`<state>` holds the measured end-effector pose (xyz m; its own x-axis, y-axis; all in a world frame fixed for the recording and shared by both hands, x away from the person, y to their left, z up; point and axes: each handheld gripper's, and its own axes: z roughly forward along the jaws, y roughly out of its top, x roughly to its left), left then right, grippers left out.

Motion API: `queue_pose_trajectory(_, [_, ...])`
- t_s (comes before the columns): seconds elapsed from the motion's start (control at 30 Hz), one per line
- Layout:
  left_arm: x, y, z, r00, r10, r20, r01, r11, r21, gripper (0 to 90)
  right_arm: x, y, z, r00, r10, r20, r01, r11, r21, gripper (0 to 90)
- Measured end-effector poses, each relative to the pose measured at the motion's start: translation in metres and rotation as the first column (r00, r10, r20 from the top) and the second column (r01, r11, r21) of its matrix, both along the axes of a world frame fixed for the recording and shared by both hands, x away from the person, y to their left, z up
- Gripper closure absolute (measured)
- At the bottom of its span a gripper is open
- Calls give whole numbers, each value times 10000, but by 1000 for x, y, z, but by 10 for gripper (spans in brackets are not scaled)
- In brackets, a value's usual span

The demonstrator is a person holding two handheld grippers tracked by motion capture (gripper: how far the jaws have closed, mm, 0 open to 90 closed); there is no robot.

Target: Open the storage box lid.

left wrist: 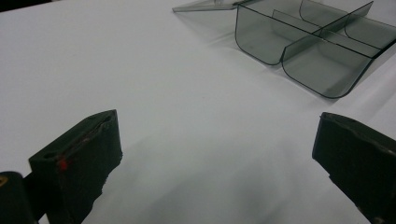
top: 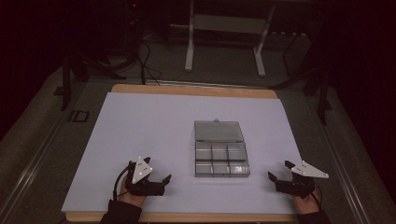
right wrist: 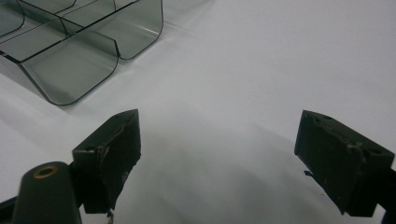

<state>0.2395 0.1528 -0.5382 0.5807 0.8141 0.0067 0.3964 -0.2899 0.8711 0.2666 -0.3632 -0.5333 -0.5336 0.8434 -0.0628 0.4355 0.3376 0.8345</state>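
Left hand-held gripper sits low at the near left of the desk, jaws spread wide with nothing between them; in the left gripper view bare white surface lies between the two black jaws. Right hand-held gripper sits at the near right, jaws likewise spread and empty; the right gripper view shows the same bare white between them. Each carries one grey three-cornered plate on top.

One organizer box rests on the desk between the two hand-held grippers, nearer the front edge than the back, well apart from both. Material: clear, smoke-tinted plastic, smooth and glossy. Shape: rectangular, with its flat lid swung open and lying on the desk behind the tray. Tray is split by thin dividers into six compartments, two rows of three. All compartments that can be seen look empty. In the gripper views the compartment walls have rounded lower corners and thin straight upper edges.

Desk surface: one white, matte sheet covering a wooden board, the wood showing as a tan strip at the far and near edges.

Jaw pads: black, blocky, with worn, chipped edges.
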Motion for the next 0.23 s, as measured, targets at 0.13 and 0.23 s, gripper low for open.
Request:
queue_pose_trajectory(0.13, [0,0,0,10000,19,-22,-19,10000,-52,24,0,0,0,10000,-13,-57,13,10000,16,145])
queue_pose_trajectory(0.23, [0,1,0,10000,8,-38,-8,10000,-57,24,1,0,0,10000,-13,-61,13,10000,20,145])
